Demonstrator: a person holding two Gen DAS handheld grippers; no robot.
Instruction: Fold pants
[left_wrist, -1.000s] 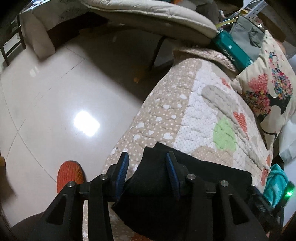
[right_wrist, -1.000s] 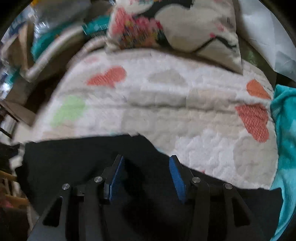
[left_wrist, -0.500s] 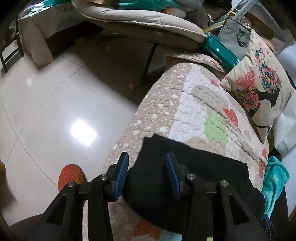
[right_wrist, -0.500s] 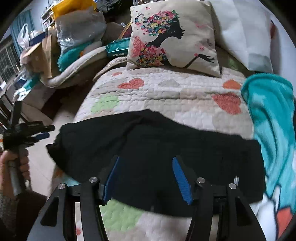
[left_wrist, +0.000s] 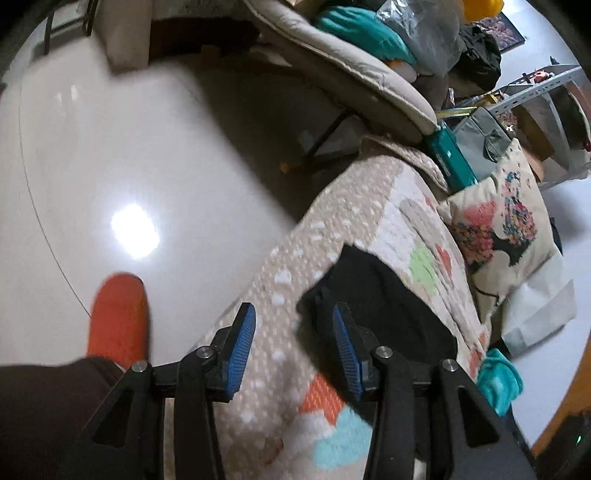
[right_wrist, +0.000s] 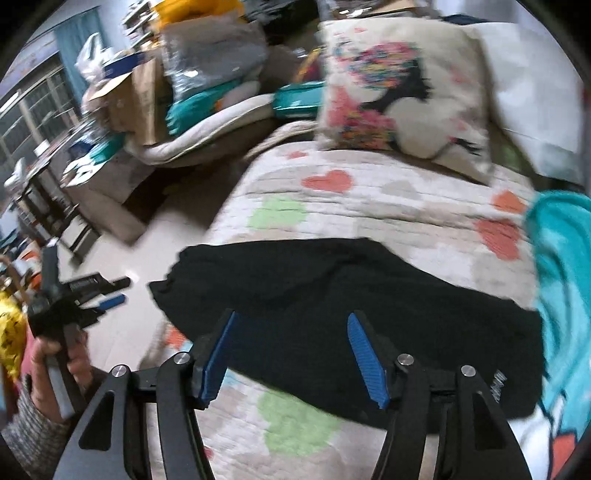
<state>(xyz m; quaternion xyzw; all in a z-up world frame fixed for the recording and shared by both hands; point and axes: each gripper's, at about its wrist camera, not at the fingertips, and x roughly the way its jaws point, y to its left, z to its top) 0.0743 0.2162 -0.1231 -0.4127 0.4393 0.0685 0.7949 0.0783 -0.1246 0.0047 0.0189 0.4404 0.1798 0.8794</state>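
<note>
The black pants (right_wrist: 332, 291) lie folded in a wide band across the heart-patterned quilt (right_wrist: 369, 206). In the left wrist view they show as a dark bundle (left_wrist: 384, 306) near the quilt's edge. My left gripper (left_wrist: 291, 343) is open and empty, raised above the quilt just left of the pants' end. It also shows in the right wrist view (right_wrist: 107, 295), held off to the left over the floor. My right gripper (right_wrist: 291, 354) is open and empty, above the near edge of the pants.
A flower-print pillow (right_wrist: 402, 96) leans at the head of the quilt. A teal blanket (right_wrist: 561, 273) lies on the right. Cluttered cushions, bags and boxes (right_wrist: 177, 96) stand at the back left. Glossy floor (left_wrist: 129, 166) and an orange slipper (left_wrist: 118, 317) lie left of the bed.
Both grippers have pulled back and up from the pants. The left one swung left toward the quilt's edge. The pants stay flat on the quilt.
</note>
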